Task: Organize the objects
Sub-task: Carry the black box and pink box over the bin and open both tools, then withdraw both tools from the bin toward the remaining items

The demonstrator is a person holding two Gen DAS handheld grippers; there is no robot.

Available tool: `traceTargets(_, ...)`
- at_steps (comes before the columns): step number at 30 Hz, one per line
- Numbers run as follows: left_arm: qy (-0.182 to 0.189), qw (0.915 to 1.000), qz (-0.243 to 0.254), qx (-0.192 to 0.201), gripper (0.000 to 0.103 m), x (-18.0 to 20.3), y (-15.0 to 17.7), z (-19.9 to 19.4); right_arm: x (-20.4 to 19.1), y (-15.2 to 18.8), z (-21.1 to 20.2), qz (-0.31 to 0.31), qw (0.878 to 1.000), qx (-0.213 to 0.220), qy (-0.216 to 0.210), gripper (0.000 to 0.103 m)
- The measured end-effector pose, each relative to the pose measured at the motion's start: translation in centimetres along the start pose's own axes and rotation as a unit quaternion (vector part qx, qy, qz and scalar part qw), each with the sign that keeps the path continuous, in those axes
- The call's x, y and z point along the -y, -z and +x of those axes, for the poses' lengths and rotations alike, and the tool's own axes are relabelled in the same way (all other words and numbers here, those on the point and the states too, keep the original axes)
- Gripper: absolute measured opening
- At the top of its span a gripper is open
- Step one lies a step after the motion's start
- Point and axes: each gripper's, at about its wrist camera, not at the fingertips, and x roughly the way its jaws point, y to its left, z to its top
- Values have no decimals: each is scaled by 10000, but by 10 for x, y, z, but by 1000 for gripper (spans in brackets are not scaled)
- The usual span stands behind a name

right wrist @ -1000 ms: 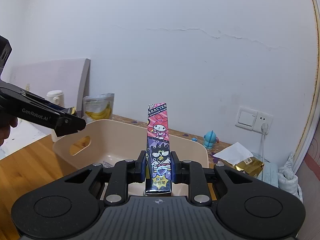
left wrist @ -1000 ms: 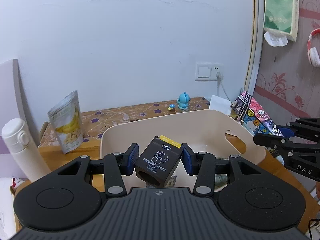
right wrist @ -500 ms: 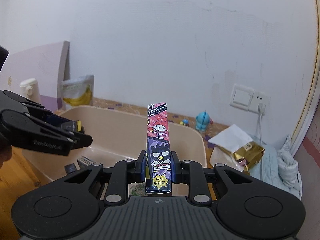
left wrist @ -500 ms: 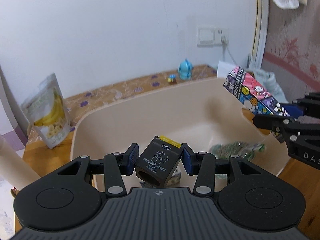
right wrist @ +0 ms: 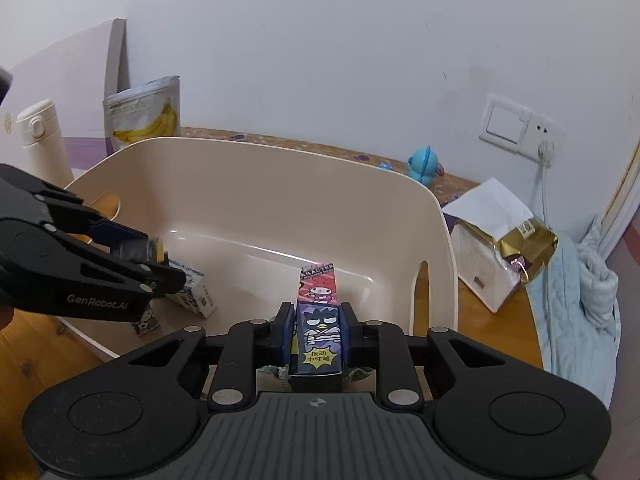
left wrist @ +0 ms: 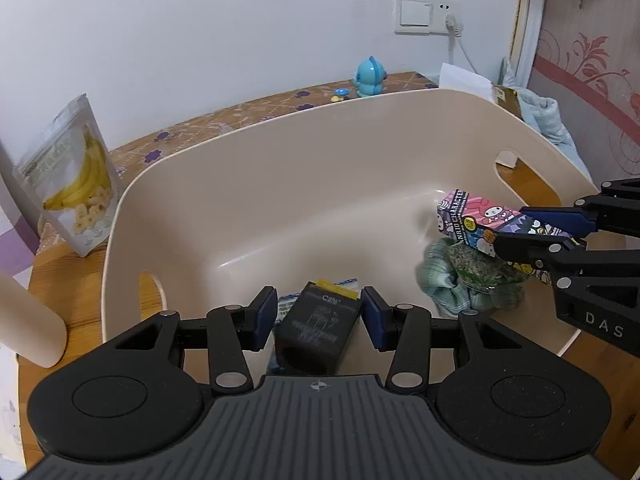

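Observation:
A beige plastic bin (left wrist: 280,128) fills both views. My left gripper (left wrist: 319,308) is low inside it, its blue pads flanking a black box (left wrist: 316,328) with a yellow tab. The box looks blurred and tipped forward over a blue-and-white packet. From the right wrist view that left gripper (right wrist: 160,258) reaches in from the left. My right gripper (right wrist: 317,312) holds a long cartoon pen box (right wrist: 318,320) tilted forward, and its jaws are opening. In the left wrist view the pen box (left wrist: 476,216) hangs over a green packet (left wrist: 468,276), still in the right gripper (left wrist: 512,229).
Small printed boxes (right wrist: 192,292) lie on the bin floor at the left. A banana-chip bag (left wrist: 76,184) and a cream bottle (right wrist: 40,136) stand outside the bin's left end. A blue toy (left wrist: 370,76) sits behind it; a gold bag (right wrist: 520,244) and blue cloth (right wrist: 580,288) lie to the right.
Both grippers have tipped down and sunk into the bin. The pen box has pivoted forward between the right pads. The black box has shifted lower between the left pads.

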Motion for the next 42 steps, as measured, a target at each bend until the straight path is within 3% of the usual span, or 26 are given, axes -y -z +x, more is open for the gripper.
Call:
traceTargets(1, -9, 10000, -9, -7, 48, 0, 0, 0, 0, -1, 1, 27, 10000, -33, 11, 34)
traceTargets(2, -36, 10000, -19, -31, 50, -1, -1, 0, 0, -1, 1, 35, 10000, -51, 34, 34)
traceTargets(5, -112, 9999, -69, 39, 66, -4, -1, -4, -1, -1, -1, 7, 10000, 7, 82, 43)
traceTargets(6, -128, 9999, -76, 83, 70, -4, -1, -6, -1, -1, -3, -2, 9999, 45, 101, 51)
traceTargets(7, -140, 9998, -84, 126, 71, -4, -2, -8, -2, -1, -6, -5, 9999, 90, 130, 63)
traceTargets(9, -139, 9996, -110, 198, 75, -4, -3, -12, -2, -1, -13, -14, 9997, 190, 181, 77)
traceTargets(11, -170, 9994, -136, 271, 77, -5, -3, -18, -2, -1, -20, -32, 9994, 277, 220, 81)
traceTargets(13, -201, 9991, -152, 330, 79, -5, -4, -23, -2, -2, -25, -26, 9990, 346, 275, 94)
traceTargets(15, -223, 9987, -201, 401, 80, -5, -5, -29, -1, -1, -32, 1, 9985, 452, 297, 100)
traceTargets(26, -309, 9950, -407, 855, 88, -8, 1, -70, 0, 3, -68, 146, 9962, 774, 379, 103)
traceTargets(42, -332, 9923, -386, 1133, 89, -3, 32, -120, -2, 37, -115, 277, 9933, 1005, 491, 103)
